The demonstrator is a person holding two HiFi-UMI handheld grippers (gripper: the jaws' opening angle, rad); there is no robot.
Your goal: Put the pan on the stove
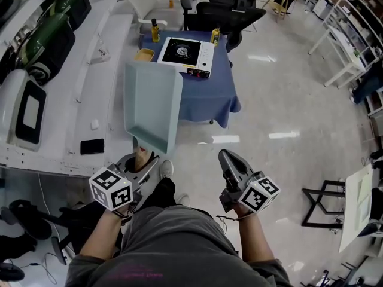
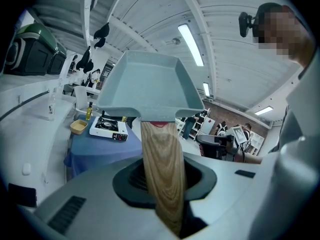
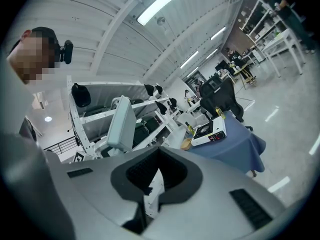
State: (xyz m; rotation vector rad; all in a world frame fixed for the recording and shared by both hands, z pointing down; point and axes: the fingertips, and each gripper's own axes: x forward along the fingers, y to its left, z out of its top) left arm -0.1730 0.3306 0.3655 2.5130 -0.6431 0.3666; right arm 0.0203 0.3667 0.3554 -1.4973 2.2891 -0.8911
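Jaws of the left gripper [image 1: 143,163] clamp the wooden handle [image 2: 162,174], carrying the pan [image 1: 152,103] out at twelve o'clock toward the stove [image 1: 187,54]. The right gripper [image 1: 230,160] is closed and empty, apparently unneeded.

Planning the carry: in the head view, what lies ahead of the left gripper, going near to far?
left gripper → pan → stove → chair
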